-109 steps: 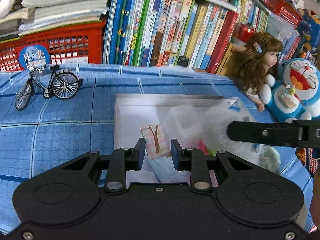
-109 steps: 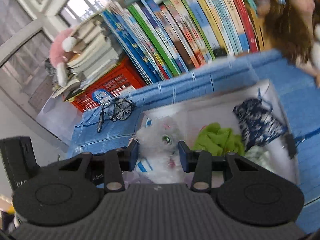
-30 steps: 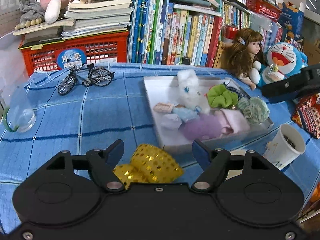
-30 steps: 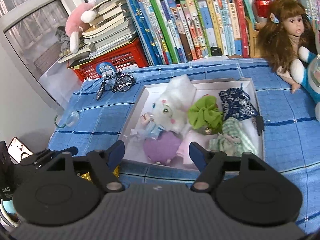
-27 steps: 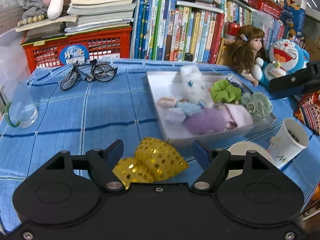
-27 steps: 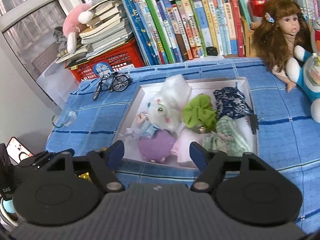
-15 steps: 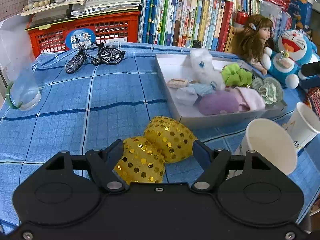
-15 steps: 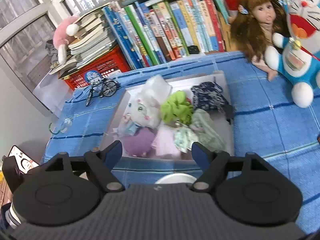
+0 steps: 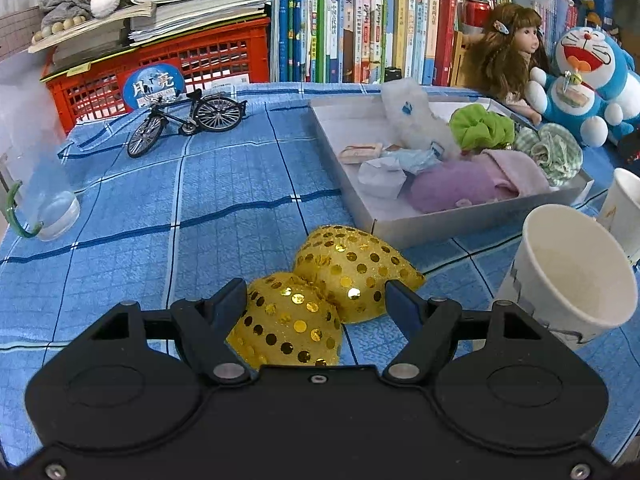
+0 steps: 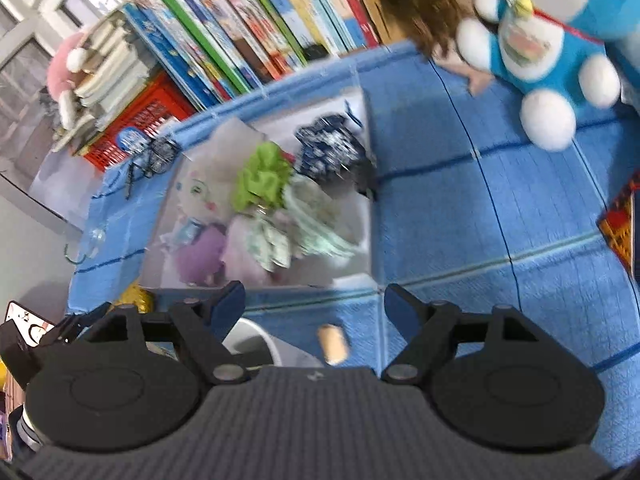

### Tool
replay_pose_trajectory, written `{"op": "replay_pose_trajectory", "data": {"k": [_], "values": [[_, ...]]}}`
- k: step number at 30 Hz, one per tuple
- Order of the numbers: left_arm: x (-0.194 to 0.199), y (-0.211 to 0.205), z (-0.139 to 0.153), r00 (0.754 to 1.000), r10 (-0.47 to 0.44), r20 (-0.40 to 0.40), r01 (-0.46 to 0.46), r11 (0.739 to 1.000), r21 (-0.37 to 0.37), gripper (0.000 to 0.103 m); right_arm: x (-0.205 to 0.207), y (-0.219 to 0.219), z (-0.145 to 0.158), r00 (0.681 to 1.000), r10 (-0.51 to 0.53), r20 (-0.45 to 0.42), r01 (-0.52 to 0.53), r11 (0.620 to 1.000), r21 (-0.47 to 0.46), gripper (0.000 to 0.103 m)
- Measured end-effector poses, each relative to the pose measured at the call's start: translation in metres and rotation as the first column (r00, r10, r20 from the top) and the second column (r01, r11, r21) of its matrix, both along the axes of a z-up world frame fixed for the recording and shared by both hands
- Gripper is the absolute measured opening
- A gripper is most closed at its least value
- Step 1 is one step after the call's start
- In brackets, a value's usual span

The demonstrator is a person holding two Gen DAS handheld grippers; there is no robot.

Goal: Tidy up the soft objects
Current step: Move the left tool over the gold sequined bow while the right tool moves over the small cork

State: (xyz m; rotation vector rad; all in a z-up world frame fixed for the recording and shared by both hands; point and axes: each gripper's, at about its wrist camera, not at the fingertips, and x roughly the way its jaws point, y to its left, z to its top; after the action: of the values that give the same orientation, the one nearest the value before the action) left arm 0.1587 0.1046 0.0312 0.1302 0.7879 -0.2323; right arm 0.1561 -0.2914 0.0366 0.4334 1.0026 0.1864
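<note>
A yellow sequinned bow (image 9: 340, 272) lies on the blue checked cloth just in front of the white tray (image 9: 400, 224). My left gripper (image 9: 315, 294) hangs low over the bow, open, with a finger on either side of it and the pads not pressing. The tray holds a white plush (image 9: 416, 124), a green scrunchie (image 9: 480, 128), a purple plush (image 9: 452, 192) and a checked scrunchie (image 9: 552, 152). My right gripper (image 10: 314, 300) is near the tray's (image 10: 344, 276) front right corner, tilted, its jaws closing on nothing. Below it stand a paper cup (image 10: 256, 344) and a small cork-like piece (image 10: 334, 344).
Two paper cups (image 9: 568, 272) (image 9: 624, 208) stand right of the bow. A toy bicycle (image 9: 184, 120), a glass mug (image 9: 48, 200), a red crate (image 9: 160, 68) and a row of books sit behind. A doll (image 9: 504, 52) and a blue cat plush (image 9: 580, 76) sit at the back right.
My left gripper has sunk towards the bow, which now lies between its fingers. My right gripper has swung right and rolled, so the tray has slid left in its blurred view.
</note>
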Motion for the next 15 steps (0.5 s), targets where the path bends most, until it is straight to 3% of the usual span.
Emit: {"op": "replay_pose_trajectory", "data": {"k": [4,6,11,15], "values": [[0.004,-0.001,-0.002,1.000,-0.009,-0.010,0.009,1.000,0.000,0.074,0.012,-0.012,-0.023,0.991,-0.026,-0.132,0.035,0.997,0.068,0.066],[0.005,-0.003,-0.003,1.000,-0.015,-0.014,0.015,1.000,0.007,0.074,0.015,-0.014,-0.032,0.984,-0.027,-0.175,0.043,0.995,0.086,0.063],[0.004,-0.009,-0.006,1.000,-0.024,-0.011,0.024,0.999,0.042,0.076,0.026,-0.010,-0.050,0.955,-0.024,-0.296,0.052,0.995,0.088,0.063],[0.004,-0.011,-0.008,1.000,-0.022,-0.008,0.022,0.998,0.051,0.076,0.031,-0.007,-0.055,0.938,-0.035,-0.345,0.069,0.994,0.088,0.063]]}}
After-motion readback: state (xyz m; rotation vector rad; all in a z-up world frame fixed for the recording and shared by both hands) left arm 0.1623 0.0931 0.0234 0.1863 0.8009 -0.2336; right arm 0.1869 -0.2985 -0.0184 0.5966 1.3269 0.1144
